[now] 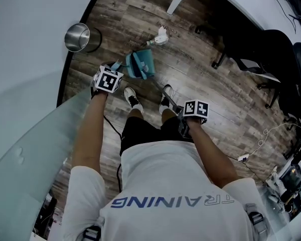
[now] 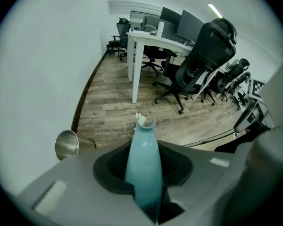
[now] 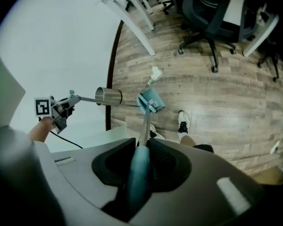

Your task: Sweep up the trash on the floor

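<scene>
Trash, a crumpled white paper wad, lies on the wood floor, to the right of the steel bin and apart from it. The teal dustpan and broom heads sit together on the floor, also right of the bin, just short of the wad and nearer the person's shoes. The left tool is clamped on one thick teal handle, right beside the bin. The right tool is closed on the other teal handle, whose thin shaft runs to the teal heads; it is well apart from the bin.
</scene>
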{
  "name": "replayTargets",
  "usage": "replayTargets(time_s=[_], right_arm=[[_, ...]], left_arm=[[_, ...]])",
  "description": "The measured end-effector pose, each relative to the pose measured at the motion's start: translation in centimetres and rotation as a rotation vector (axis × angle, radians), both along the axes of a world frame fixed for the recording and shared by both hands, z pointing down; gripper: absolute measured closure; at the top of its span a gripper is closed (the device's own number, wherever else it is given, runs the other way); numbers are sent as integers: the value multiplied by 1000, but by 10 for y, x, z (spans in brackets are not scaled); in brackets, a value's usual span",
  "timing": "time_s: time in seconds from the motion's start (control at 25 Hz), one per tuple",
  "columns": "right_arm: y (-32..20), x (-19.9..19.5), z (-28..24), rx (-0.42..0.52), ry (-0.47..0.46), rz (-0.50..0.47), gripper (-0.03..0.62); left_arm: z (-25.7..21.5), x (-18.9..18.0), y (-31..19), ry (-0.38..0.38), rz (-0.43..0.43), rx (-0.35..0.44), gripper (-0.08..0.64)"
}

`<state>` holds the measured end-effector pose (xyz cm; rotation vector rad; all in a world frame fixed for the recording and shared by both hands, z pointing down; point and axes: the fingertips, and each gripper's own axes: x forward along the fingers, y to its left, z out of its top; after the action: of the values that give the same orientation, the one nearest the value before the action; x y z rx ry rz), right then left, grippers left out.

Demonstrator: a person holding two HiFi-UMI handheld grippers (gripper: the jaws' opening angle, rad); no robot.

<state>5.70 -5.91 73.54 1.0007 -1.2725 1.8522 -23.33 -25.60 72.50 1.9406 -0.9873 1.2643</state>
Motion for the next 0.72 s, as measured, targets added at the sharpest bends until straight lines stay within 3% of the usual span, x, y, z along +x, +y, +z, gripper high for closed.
replayTargets(time_s=[0.12,0.28,0.56,0.72], right_arm=[[-12,10,-8,60,58,-143,485],[-45,39,-17,162,144,-301,485],[-145,93,-18,304,302,-320,485],[-190,98,-5,351,442,-454,485]], left_arm=[[5,-3,2,15,-22,-6,460],[3,-10,5,27,-131,-29,456],[5,-15,13,22,-242,-64,457],[4,-19,12,30,-332,-71,454]])
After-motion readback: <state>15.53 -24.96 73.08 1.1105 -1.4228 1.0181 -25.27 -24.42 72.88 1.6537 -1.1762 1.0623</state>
